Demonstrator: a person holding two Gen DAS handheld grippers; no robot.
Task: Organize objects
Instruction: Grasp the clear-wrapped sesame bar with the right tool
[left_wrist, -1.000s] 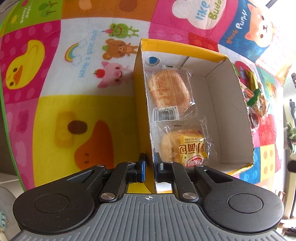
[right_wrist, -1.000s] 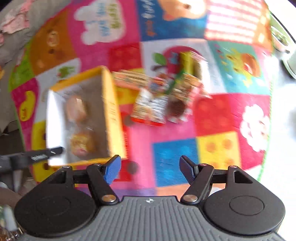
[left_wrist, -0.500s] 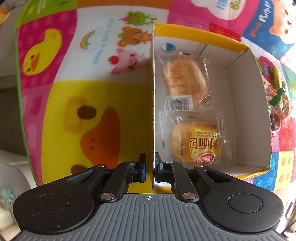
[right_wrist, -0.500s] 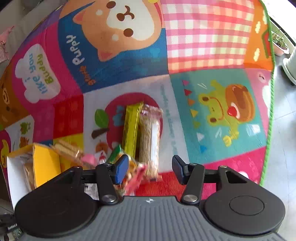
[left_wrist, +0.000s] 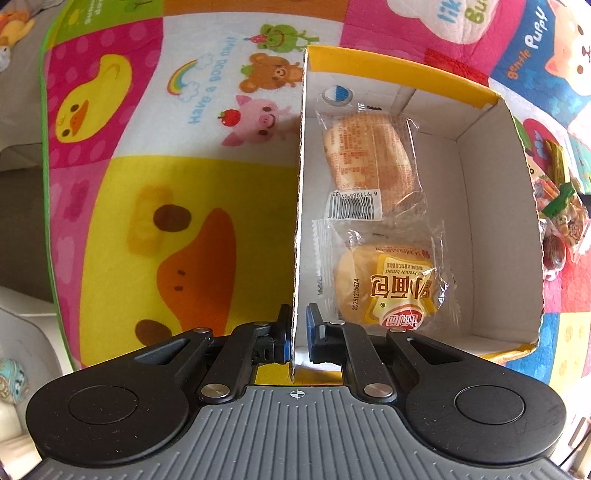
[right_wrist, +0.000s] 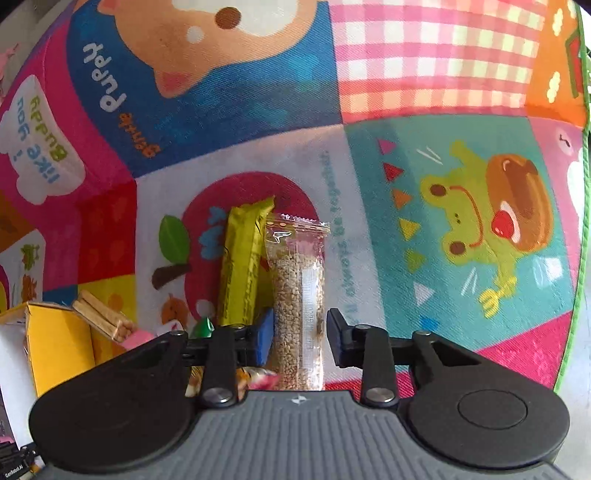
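Observation:
My left gripper (left_wrist: 295, 328) is shut on the left wall of a yellow cardboard box (left_wrist: 300, 206) with a white inside. Two wrapped bread buns lie in the box, one at the far end (left_wrist: 369, 162) and one at the near end (left_wrist: 388, 288). My right gripper (right_wrist: 300, 332) is open, its fingers on either side of a clear packet of grain bar (right_wrist: 298, 295) lying on the play mat. A yellow-green bar packet (right_wrist: 242, 266) lies just left of it. The box corner (right_wrist: 55, 339) shows at lower left in the right wrist view.
A colourful cartoon play mat (left_wrist: 166, 221) covers the floor. More snack packets lie right of the box (left_wrist: 561, 221). A pack of wafer sticks (right_wrist: 101, 314) lies beside the box. The mat's green edge (right_wrist: 576, 295) runs along the right.
My right gripper swung from the box side to the snack pile, came down over the grain bar packet and narrowed around it. My left gripper kept its hold on the box wall.

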